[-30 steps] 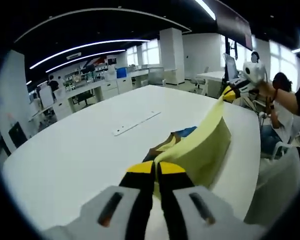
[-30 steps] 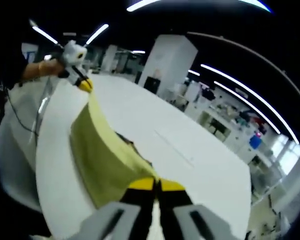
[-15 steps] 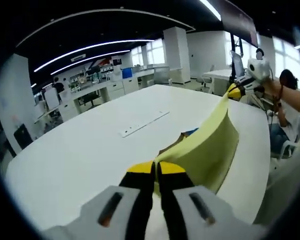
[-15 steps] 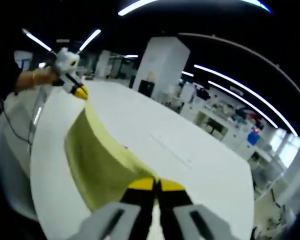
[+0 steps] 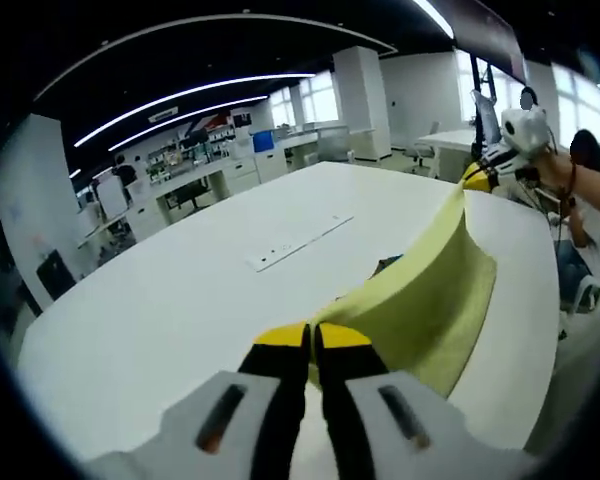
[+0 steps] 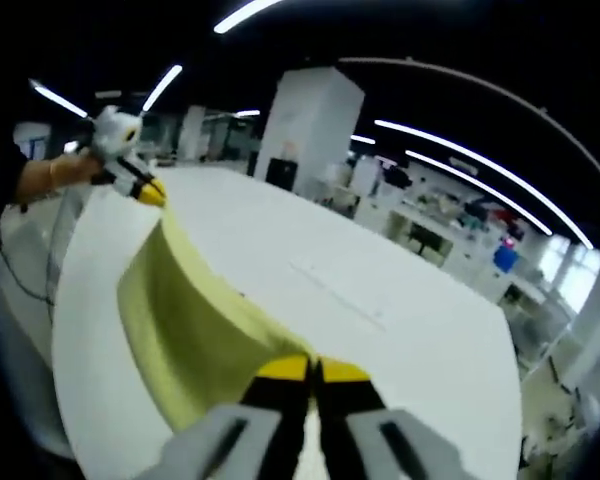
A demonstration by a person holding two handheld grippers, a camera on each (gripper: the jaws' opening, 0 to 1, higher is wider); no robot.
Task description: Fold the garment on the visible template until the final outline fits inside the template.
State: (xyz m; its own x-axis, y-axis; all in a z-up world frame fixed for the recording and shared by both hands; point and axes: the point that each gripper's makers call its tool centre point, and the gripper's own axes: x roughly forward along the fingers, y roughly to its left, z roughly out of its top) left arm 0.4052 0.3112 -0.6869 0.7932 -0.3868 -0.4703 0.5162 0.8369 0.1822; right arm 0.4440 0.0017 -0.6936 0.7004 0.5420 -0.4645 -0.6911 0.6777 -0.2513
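Observation:
A pale yellow garment hangs stretched above the white table, held at two corners. In the left gripper view my left gripper is shut on one corner, and the right gripper grips the far corner at upper right. A dark and blue patch, partly hidden, peeks out behind the cloth. In the right gripper view my right gripper is shut on the garment, and the left gripper holds the far end at upper left in a person's hand.
A thin white strip lies flat mid-table. The table's rounded edge runs close along the garment. Desks, shelves and a pillar stand beyond. A seated person is at the right.
Both grippers have lifted the garment higher and drawn it tauter. More of the dark and blue patch is now covered by the cloth.

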